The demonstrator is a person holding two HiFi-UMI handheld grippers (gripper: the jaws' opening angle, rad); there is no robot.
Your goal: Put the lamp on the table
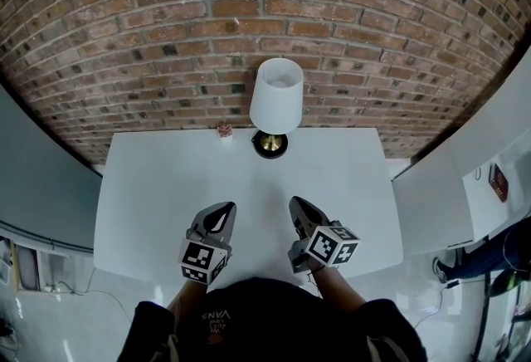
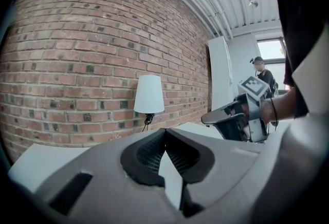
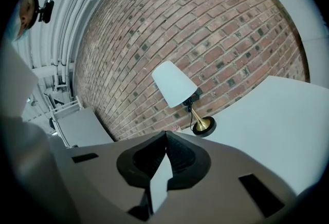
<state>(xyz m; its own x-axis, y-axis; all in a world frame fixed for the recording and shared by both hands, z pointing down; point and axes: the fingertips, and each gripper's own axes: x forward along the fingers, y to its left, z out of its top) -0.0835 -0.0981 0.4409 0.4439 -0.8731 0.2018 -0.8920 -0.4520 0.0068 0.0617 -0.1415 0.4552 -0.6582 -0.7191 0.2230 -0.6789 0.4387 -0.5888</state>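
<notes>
A lamp [image 1: 276,96] with a white shade and a brass foot [image 1: 270,144] stands upright at the far edge of the white table [image 1: 149,203], close to the brick wall. The left gripper view shows the lamp [image 2: 149,94] ahead; the right gripper view has the lamp [image 3: 175,84] with its foot [image 3: 203,126]. My left gripper [image 1: 226,208] is shut and empty above the table's near half. Beside it, my right gripper [image 1: 294,203] is also shut and holds nothing. Both hang well short of the lamp.
A small pinkish object [image 1: 224,129] lies on the table left of the lamp. The brick wall [image 1: 249,12] runs right behind the table. A second white surface [image 1: 431,203] adjoins at the right. A person [image 2: 263,74] stands in the background.
</notes>
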